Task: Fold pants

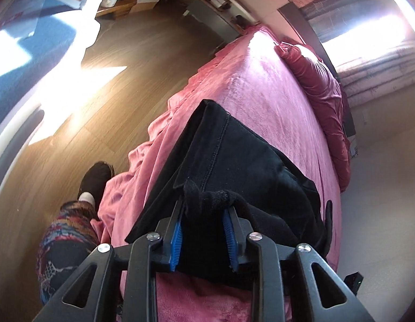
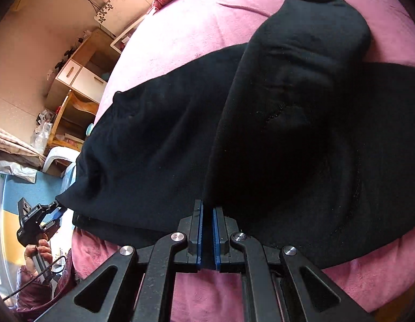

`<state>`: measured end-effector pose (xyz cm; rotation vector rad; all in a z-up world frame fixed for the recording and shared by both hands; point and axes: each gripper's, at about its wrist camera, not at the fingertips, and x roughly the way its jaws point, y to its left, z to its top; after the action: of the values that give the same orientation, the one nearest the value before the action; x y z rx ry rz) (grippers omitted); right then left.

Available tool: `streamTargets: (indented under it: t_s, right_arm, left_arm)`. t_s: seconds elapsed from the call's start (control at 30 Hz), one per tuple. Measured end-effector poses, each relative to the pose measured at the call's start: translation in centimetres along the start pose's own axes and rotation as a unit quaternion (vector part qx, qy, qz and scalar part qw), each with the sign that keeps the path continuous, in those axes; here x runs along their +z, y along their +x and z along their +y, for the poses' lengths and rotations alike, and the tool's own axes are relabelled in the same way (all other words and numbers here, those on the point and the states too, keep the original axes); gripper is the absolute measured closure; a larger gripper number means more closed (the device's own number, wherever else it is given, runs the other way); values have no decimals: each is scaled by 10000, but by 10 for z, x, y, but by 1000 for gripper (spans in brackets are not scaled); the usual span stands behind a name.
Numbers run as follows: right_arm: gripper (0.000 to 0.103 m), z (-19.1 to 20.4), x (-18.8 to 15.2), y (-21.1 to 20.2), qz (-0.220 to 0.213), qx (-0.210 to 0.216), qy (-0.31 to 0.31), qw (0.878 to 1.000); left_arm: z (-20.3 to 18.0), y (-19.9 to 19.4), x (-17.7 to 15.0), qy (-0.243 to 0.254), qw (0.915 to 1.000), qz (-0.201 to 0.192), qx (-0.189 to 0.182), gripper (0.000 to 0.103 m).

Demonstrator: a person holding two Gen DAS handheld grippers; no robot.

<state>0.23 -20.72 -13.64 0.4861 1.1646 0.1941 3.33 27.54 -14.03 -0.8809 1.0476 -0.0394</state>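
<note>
Lying across the pink bed (image 2: 207,24), one pair of black pants (image 2: 159,145) is seen in both wrist views, with one leg doubled back over the rest so that it runs from the lower centre of the right wrist picture up to its open cuff at the upper right. The right hand-held gripper (image 2: 207,237) is closed to a narrow slit on the near edge of that folded leg, so the cloth stretches straight ahead of it and away along the leg's long axis. The left hand-held gripper (image 1: 203,234) is seen with its blue pads (image 1: 176,237) set apart by a thick bunch of black fabric pinched between them; from there the pants run forward toward the upper centre of the frame, ending in a squared, seamed corner. In the right wrist view the left hand-held gripper appears at the lower left, gripping the far corner of the garment. Both tools are thus judged equally engaged, at opposite ends of the same near edge, and the coming move would seem to depend on carrying that edge forward over the body of the cloth. Counted: one pair of pants, two hand-held grippers, one bed, one red pillow (image 1: 322,86) at its head.
</note>
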Motion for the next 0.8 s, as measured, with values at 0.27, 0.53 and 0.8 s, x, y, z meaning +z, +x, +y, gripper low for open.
streamTargets:
  t_s: [0.27,0.53,0.8]
  right_arm:
    - [97,-3,-2,19,58,-163,-85,9998]
    - [97,2,2,17,19,-116,-69,9999]
    - [97,12,-5,-38,-362,136,-189,9991]
  left_arm:
    - [38,-17,-15,-1462,9859,46,-812,57]
    - [28,-6,-11,-1454,9878,17,-552,70]
    - [2,-22,2,-433,9988,-178,-166,94]
